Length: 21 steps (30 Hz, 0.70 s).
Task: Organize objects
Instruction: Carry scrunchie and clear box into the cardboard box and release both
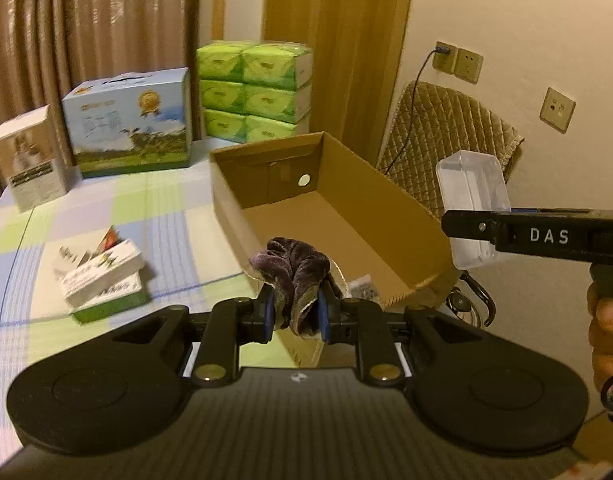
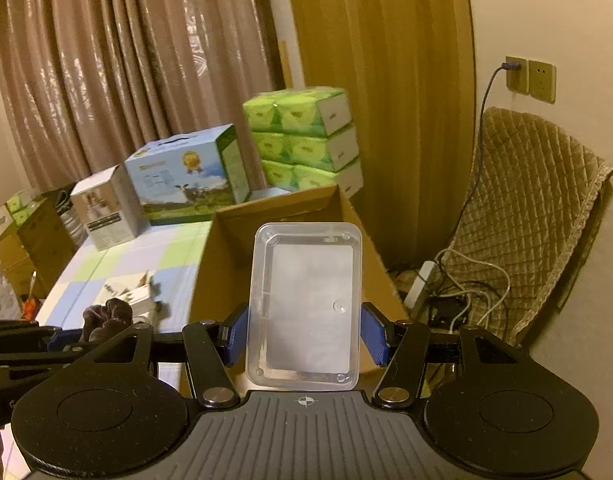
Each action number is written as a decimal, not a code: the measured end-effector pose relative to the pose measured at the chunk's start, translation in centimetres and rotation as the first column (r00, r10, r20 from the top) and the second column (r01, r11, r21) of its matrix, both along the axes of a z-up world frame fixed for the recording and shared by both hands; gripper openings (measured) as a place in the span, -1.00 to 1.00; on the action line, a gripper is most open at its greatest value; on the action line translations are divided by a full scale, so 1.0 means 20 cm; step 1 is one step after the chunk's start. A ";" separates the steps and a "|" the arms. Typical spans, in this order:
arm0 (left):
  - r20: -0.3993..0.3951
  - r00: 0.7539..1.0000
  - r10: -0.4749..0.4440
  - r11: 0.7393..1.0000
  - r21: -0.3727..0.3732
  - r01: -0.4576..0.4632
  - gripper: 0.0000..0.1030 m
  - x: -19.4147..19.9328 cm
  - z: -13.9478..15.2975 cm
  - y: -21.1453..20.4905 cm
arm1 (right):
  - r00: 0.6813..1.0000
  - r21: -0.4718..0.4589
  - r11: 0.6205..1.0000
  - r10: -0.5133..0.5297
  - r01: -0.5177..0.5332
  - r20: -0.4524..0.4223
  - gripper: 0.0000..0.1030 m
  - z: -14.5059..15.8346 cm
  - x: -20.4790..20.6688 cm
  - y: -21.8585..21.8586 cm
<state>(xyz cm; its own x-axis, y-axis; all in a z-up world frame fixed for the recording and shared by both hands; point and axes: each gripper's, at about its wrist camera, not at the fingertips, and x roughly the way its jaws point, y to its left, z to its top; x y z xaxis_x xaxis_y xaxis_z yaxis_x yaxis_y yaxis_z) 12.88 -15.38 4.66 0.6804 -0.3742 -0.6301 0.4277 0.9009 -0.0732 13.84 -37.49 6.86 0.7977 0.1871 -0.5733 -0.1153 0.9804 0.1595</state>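
A table (image 1: 106,208) under a checked cloth of pale green, blue and lilac fills the left of both views, with brown curtains (image 2: 126,72) hanging behind it. On its right part sits an open cardboard box (image 1: 386,196), empty inside as far as shows, with a round hole in its far wall. Behind the box stands a stack of green tissue packs (image 1: 258,88), and left of that a blue carton with a meadow picture (image 1: 130,120) and a smaller white carton (image 1: 30,160). A chair draped in a quilted tan cover (image 2: 534,208) stands to the right against the wall, off the table. Nearer on the cloth lies a small pile of white-and-green packets (image 1: 102,276), well left of the cardboard box. The right gripper (image 2: 304,334) is clamped on a clear plastic tray (image 2: 306,304), its blue pads pressing the tray's two long sides; the tray is held in the air over the near right part of the box. The left gripper (image 1: 294,314) is clenched tight on a bunched dark purple velvet cloth (image 1: 294,268), held in the air at the box's near left corner, the cloth rising above the pads
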 end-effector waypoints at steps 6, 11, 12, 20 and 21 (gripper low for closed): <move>-0.004 1.000 -0.026 0.999 0.023 0.026 -0.67 0.21 0.00 -0.13 | 1.000 0.007 1.000 -0.001 0.001 -0.024 0.07 -0.03 0.18 -0.07; -0.009 0.998 -0.056 0.998 0.036 0.056 -0.66 0.35 -0.02 -0.23 | 0.999 0.017 1.000 -0.008 0.009 -0.051 0.07 -0.09 0.26 -0.10; -0.013 0.998 -0.059 0.997 0.038 0.060 -0.66 0.37 -0.03 -0.25 | 0.998 0.018 1.000 -0.010 0.011 -0.054 0.07 -0.10 0.27 -0.11; -0.022 0.998 -0.056 0.998 0.030 0.057 -0.25 0.51 -0.10 -0.31 | 0.997 0.028 1.000 -0.009 0.011 -0.070 0.07 -0.15 0.33 -0.12; -0.019 0.998 -0.052 0.998 0.033 0.053 -0.25 0.51 -0.10 -0.30 | 0.997 0.030 1.000 -0.008 0.010 -0.073 0.07 -0.16 0.33 -0.12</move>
<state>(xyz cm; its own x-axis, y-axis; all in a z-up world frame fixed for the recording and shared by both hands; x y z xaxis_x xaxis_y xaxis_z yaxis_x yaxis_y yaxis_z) 23.07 -21.37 2.60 0.6489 -0.3871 -0.6551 0.4732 0.8795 -0.0511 20.42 -39.94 3.70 0.7556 0.1980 -0.6244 -0.0935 0.9761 0.1964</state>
